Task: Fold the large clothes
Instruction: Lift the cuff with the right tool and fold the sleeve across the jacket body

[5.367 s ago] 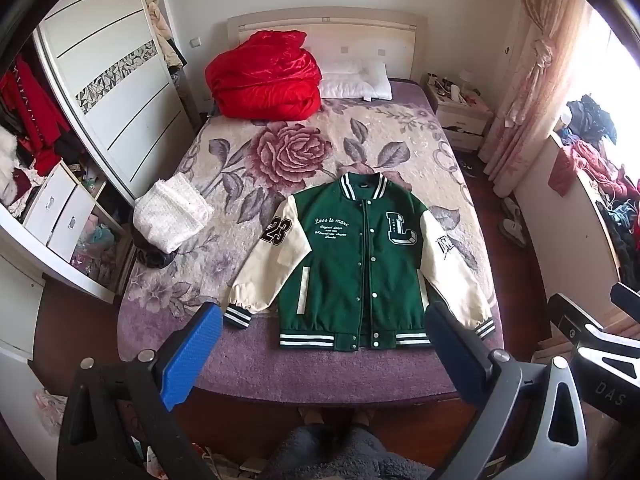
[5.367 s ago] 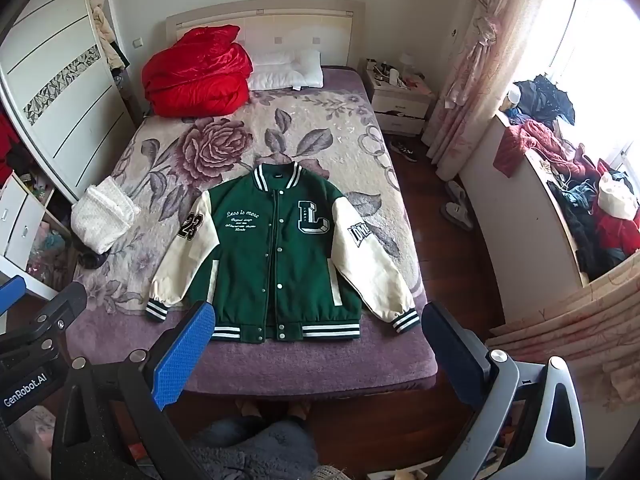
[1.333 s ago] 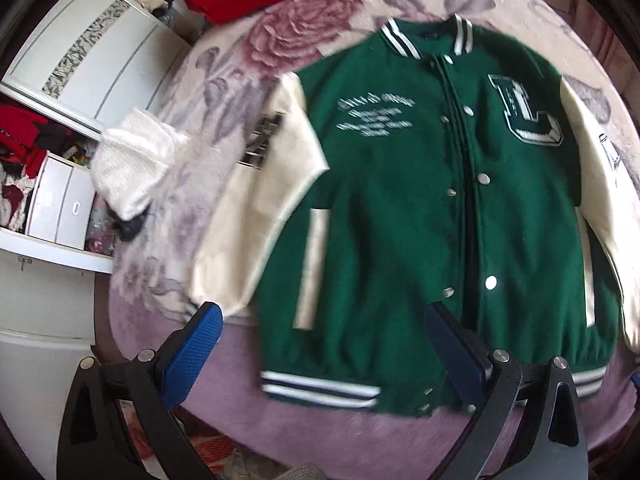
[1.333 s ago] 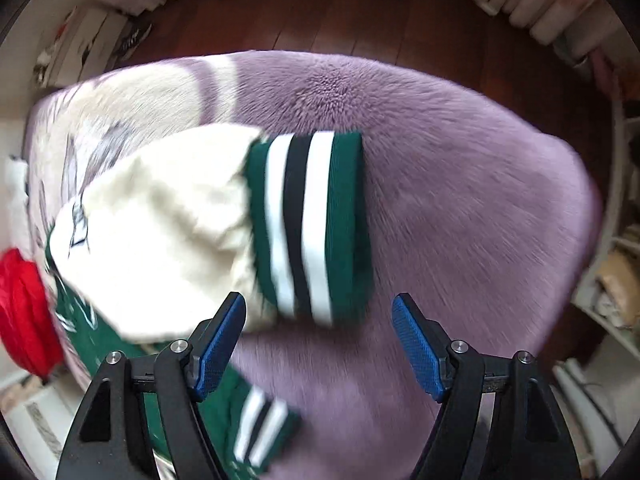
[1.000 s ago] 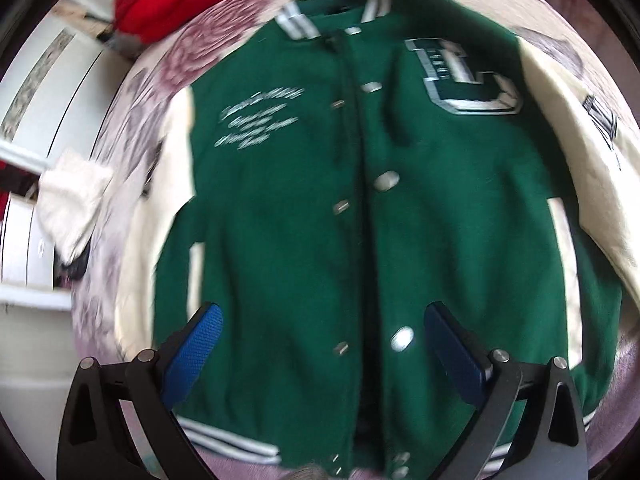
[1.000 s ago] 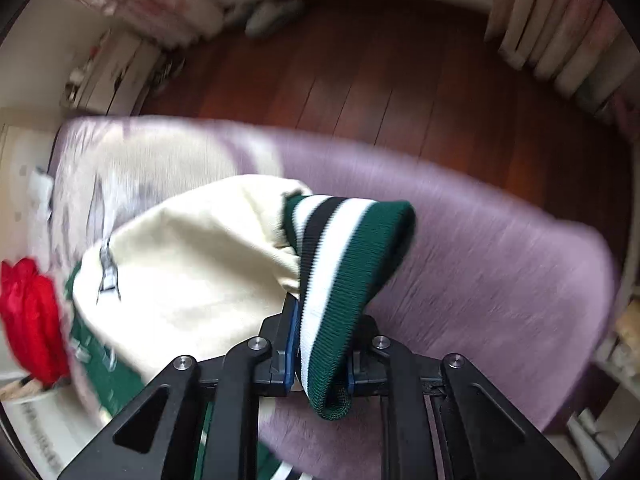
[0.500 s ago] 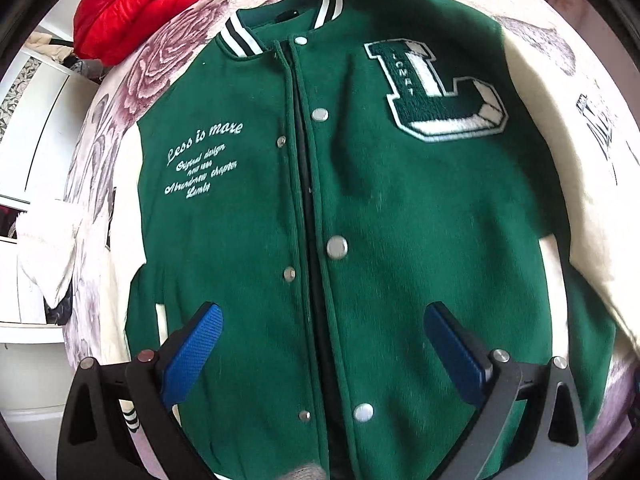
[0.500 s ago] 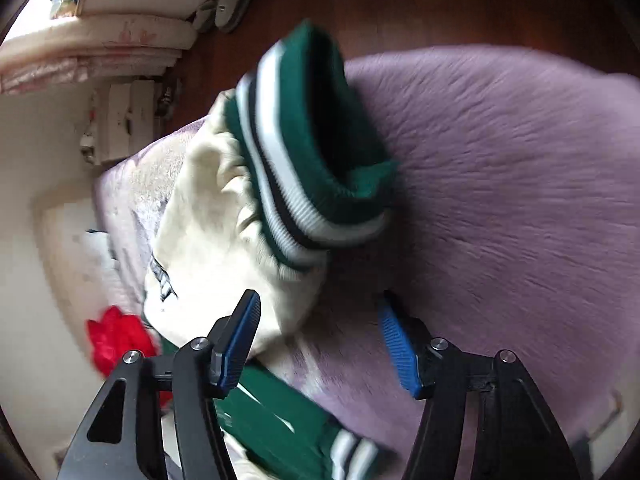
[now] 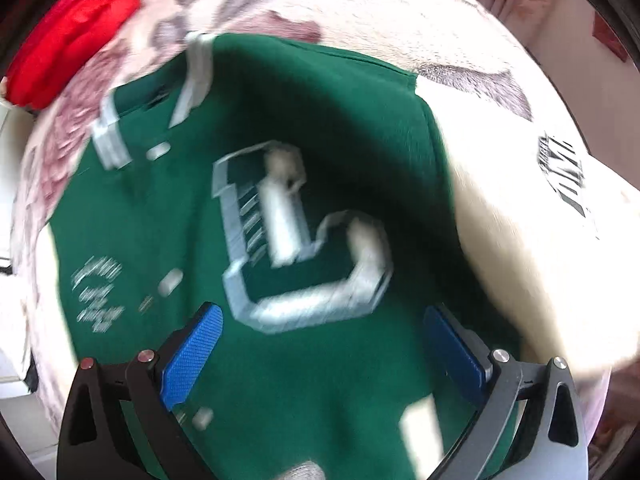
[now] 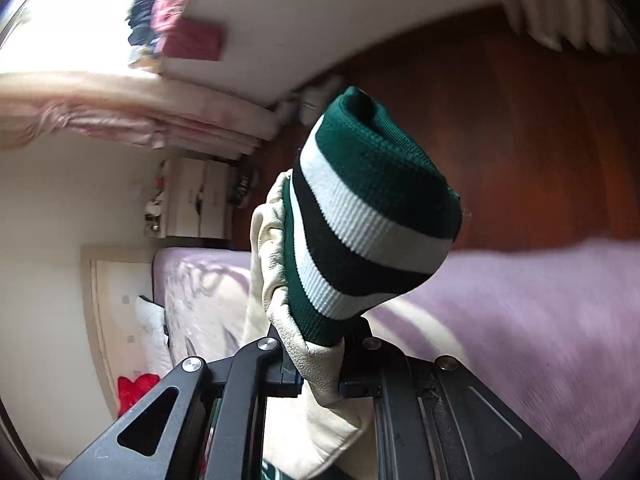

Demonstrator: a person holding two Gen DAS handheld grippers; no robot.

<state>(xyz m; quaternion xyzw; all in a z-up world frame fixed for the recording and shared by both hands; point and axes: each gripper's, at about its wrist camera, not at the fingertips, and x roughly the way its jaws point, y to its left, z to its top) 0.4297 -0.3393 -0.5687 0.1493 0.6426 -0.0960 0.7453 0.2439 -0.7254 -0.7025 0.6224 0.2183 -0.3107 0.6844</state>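
- The jacket [image 9: 320, 380], green with cream sleeves, lies front side up on the bed [image 9: 400, 8]; the left wrist view looks down on its chest from close above, and the picture is smeared by motion.
- The left gripper [image 9: 322, 350] hangs over the chest with its blue fingers [image 9: 188, 354] spread wide, one on each side of the lower edge of the big letter patch [image 9: 304, 236]. Nothing sits between them. Whether the tips touch the cloth cannot be told.
- Left of the patch runs the row of snaps [image 9: 170, 282], and further left some small white lettering [image 9: 98, 298], too blurred to read.
- At the far left of the chest the striped collar [image 9: 110, 136] shows. Beyond it, at the far left corner of the bed, sits a red quilt [image 9: 72, 36].
- The cream sleeve [image 9: 532, 248] on the right side of the jacket carries a dark print near the shoulder.
- The right gripper [image 10: 318, 354] is clamped tight on the end of a sleeve, pinching cream leather [image 10: 316, 364] just below the cuff.
- The cuff [image 10: 372, 232], green with white and black stripes, stands up above the closed jaws, lifted clear of the purple bedspread [image 10: 540, 320].
- Behind the cuff are the dark wooden floor [image 10: 520, 120], a pink curtain [image 10: 140, 120] and a bedside cabinet [image 10: 196, 204]. The headboard [image 10: 100, 300] and a white pillow [image 10: 150, 320] lie at the left of that view.
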